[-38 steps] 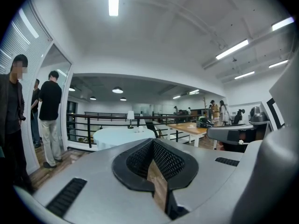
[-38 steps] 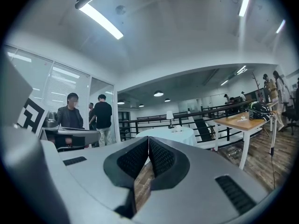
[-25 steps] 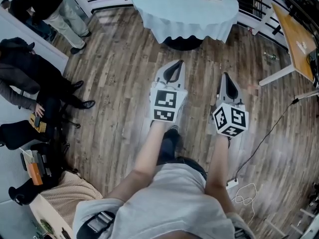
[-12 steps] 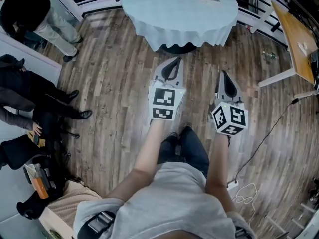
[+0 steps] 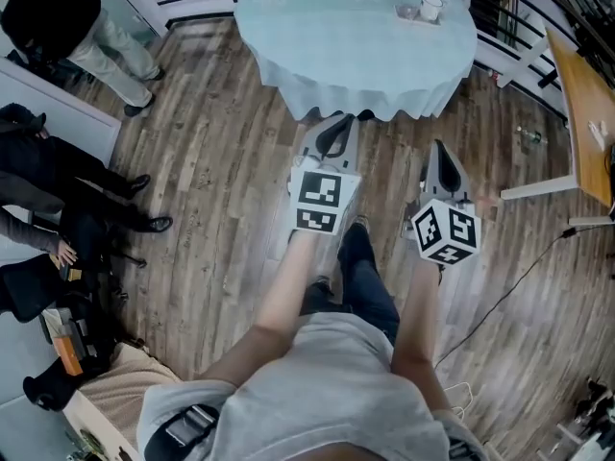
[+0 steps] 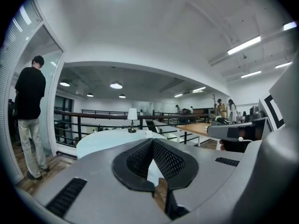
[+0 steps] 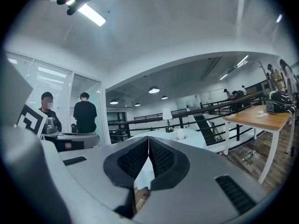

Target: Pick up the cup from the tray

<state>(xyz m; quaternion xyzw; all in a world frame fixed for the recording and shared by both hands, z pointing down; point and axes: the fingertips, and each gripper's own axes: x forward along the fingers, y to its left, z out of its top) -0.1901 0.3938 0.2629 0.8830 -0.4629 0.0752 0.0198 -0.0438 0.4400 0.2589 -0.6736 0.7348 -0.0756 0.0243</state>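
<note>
Cup [image 5: 431, 7] sits on what looks like a small tray [image 5: 411, 15] at the far right side of the round table [image 5: 346, 46], well apart from us. We hold the left gripper [image 5: 342, 120] and the right gripper [image 5: 437, 146] near the table's near edge. Both are closed tight and empty, aimed toward it, likely for the approach.

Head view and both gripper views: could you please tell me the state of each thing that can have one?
Left claw: shut, empty.
Right claw: shut, empty.
Cup: upright on the tray, not picked up.
Tray: flat on the table, at its far right part.
Table: covered, ahead of both claws.
</note>
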